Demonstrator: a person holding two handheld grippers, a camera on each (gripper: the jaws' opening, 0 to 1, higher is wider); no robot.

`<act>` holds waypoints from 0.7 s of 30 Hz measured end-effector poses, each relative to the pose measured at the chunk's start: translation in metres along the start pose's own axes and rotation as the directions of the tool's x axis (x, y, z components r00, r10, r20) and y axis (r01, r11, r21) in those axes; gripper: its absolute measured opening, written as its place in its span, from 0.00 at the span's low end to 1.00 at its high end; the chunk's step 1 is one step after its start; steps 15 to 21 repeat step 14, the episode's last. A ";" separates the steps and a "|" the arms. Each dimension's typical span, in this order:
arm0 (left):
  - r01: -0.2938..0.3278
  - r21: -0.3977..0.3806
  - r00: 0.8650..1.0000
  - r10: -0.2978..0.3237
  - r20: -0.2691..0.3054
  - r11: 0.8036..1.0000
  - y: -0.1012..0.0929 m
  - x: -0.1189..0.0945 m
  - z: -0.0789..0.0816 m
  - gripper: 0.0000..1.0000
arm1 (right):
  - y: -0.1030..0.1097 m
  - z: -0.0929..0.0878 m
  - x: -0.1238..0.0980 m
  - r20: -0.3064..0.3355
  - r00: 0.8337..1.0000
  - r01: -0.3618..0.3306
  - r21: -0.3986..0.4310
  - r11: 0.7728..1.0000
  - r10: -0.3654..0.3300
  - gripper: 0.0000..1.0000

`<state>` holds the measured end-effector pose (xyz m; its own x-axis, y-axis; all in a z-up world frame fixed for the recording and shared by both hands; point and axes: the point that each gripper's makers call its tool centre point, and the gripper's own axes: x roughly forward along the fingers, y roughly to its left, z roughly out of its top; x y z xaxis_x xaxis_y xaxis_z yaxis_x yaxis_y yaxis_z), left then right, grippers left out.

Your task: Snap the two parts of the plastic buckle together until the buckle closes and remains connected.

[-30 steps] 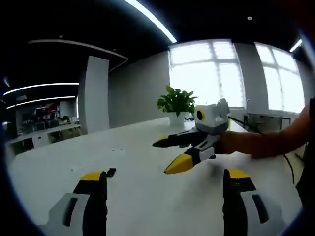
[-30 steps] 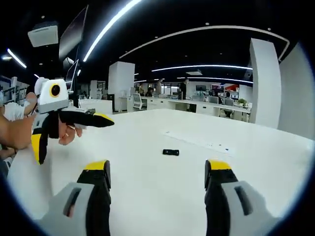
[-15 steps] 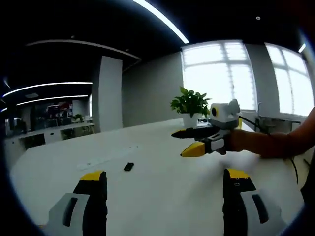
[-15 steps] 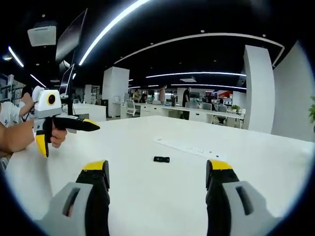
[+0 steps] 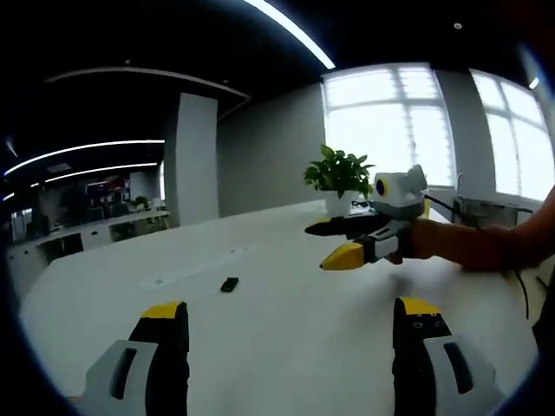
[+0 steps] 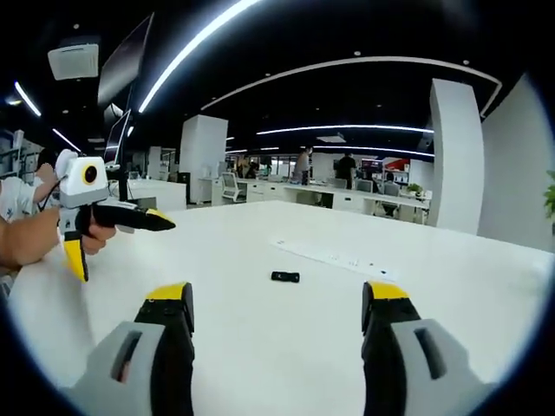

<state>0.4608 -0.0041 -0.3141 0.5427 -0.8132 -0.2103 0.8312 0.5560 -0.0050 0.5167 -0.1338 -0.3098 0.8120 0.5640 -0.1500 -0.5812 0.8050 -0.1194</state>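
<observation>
Approach stage; nothing grasped yet. Small black plastic buckle point(image 6: 285, 276) lying flat mid-way across white desk point(image 6: 260, 347), beside a long pale strip point(image 6: 334, 256); too small to tell whether two parts or joined. Left gripper point(image 5: 295, 334) and right gripper point(image 6: 277, 316) raised above desk, well apart from buckle, jaws spread wide, empty. Next move judged: lower both toward buckle, one per half.

Grey tongs with yellow tips
Left tongs point(image 5: 290, 334) and right tongs point(image 6: 277, 321): grey moulded jaws, black inner faces, yellow-capped tips; both bare forearms unsleeved.
</observation>
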 end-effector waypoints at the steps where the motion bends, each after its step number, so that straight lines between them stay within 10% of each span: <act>1: 0.000 0.007 1.000 0.000 -0.004 1.000 -0.001 -0.001 0.000 0.99 | 0.000 -0.001 0.000 -0.006 1.000 0.001 -0.006 1.000 -0.001 0.79; 21: -0.016 -0.020 0.999 0.015 -0.051 1.000 0.024 -0.014 -0.009 0.99 | -0.001 0.001 0.001 0.016 1.000 0.019 -0.032 0.999 -0.019 0.87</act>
